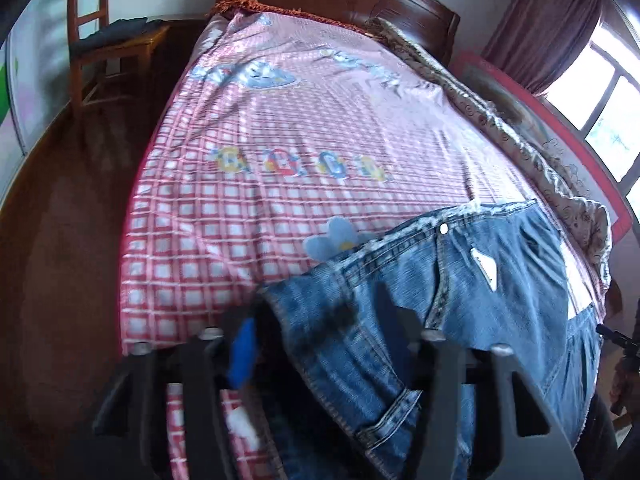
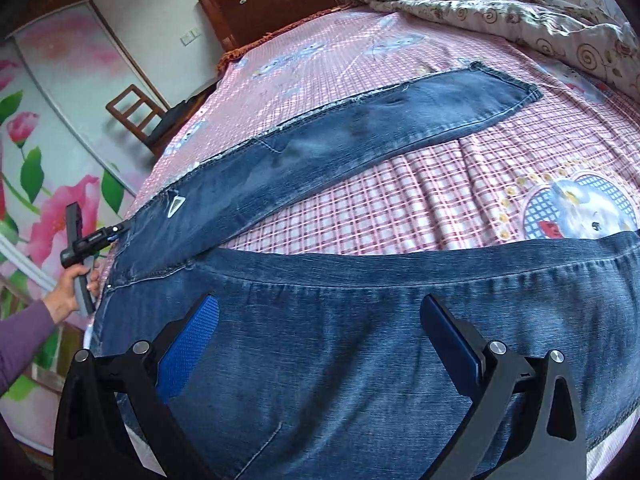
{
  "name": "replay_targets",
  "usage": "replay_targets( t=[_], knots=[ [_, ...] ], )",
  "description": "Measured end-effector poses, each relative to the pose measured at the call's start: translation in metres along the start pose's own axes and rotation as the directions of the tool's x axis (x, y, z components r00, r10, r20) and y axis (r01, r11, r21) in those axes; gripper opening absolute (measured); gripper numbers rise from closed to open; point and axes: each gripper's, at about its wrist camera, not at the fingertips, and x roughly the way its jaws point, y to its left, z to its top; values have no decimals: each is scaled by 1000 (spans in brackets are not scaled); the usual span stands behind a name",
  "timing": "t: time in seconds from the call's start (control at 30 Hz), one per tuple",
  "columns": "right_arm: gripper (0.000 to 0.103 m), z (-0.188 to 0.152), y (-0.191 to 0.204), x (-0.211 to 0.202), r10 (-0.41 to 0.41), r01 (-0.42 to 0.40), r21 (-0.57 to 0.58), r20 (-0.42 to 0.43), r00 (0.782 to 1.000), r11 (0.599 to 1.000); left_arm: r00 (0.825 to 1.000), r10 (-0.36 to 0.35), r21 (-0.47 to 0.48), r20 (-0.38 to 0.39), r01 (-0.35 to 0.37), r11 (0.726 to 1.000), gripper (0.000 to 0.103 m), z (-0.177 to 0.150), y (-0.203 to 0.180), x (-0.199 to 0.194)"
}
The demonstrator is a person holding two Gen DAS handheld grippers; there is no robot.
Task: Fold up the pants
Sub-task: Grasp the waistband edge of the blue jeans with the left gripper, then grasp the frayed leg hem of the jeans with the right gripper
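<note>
Plainly one pair of faded blue denim jeans, spread flat on the pink-and-white checked bed cover. Two legs, splayed apart: one stretching away toward the crumpled floral quilt, the other lying near, right under the right gripper.

Probably limp but weighty for cloth; likely to sag and drag rather than slide, with enough friction against the cover to pull it into wrinkles. Stiffest along the doubled seams, waistband and hems, so best taken there: waistband corner for one grip, hem or outer seam of a leg for the other. Not fragile at all.

Right gripper: jaws wide apart, hovering over the near leg, nothing pinched. Left gripper: blurred, narrower, with the waistband edge between its fingers; impossible to tell whether clamped on the denim or merely straddling it. Seen from the right wrist, held by a hand at the waist end of the jeans.

Also counted: two grippers, one quilt, one wooden ladder-back chair beside the bed.
</note>
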Motion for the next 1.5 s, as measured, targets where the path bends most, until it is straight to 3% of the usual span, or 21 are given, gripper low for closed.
replay_targets(
  t=[0.03,0.1,0.17,0.27,0.33,0.4,0.57,0.73,0.8,0.83,0.9,1.0,1.17,1.23,1.3,1.37,1.4,1.43,1.47,1.5],
  knots=[
    [100,0,1,1,3,-3,-2,-2,1000,1000,1000,-5,-7,-5,5,1000,35,-1,4,-1],
    [100,1,2,0,14,-14,-6,2,1000,1000,1000,3,-20,0,-3,1000,18,-1,4,-7],
    [100,2,1,0,19,-19,-10,5,1000,1000,998,53,7,21,-53,999,11,-3,-2,-11],
    [100,14,-10,-4,-17,18,-15,27,999,1000,981,191,-14,39,-191,982,11,-6,-12,-4],
    [100,33,-23,-11,-35,36,-12,53,998,999,952,302,2,47,-303,953,12,-14,-23,7],
    [100,63,-41,-25,-55,57,-15,103,993,998,929,365,32,59,-367,930,14,-15,-31,12],
    [100,177,-110,-25,-78,69,74,124,989,995,912,404,48,73,-408,912,17,-19,-35,11],
    [100,275,-189,31,-15,10,272,15,1000,962,904,418,52,84,-423,904,20,-21,-36,12],
    [100,298,-201,51,-70,62,278,19,997,958,902,423,50,88,-428,902,22,-22,-36,13],
    [100,308,-205,66,-47,47,272,-7,999,961,901,424,49,88,-429,902,23,-22,-35,13],
    [99,323,-207,95,-153,167,226,-80,985,960,905,417,32,84,-421,906,28,-22,-31,13],
    [84,334,-206,134,-201,223,135,-160,966,965,911,404,3,82,-406,914,33,-22,-25,12],
    [83,347,-207,170,-298,308,27,-191,935,951,908,411,9,83,-413,911,33,-23,-28,14],
    [78,351,-209,181,-314,322,9,-199,928,947,907,413,10,83,-415,910,33,-23,-28,14],
    [62,348,-210,194,-315,319,-18,-221,923,948,907,414,12,82,-416,909,33,-23,-29,15],
    [49,345,-206,203,-384,373,-89,-231,894,924,908,412,11,80,-414,910,33,-23,-28,15],
    [17,348,-207,201,-395,386,-82,-223,891,919,908,412,12,78,-414,910,32,-22,-29,15],
    [17,350,-209,195,-387,383,-59,-208,898,922,909,410,16,78,-412,911,29,-21,-30,15],
    [17,351,-206,186,-372,370,-45,-175,912,928,915,395,24,79,-398,917,17,-21,-32,14],
    [16,352,-200,179,-378,372,-67,-145,914,926,913,401,38,82,-405,914,14,-20,-37,14]
  ],
)
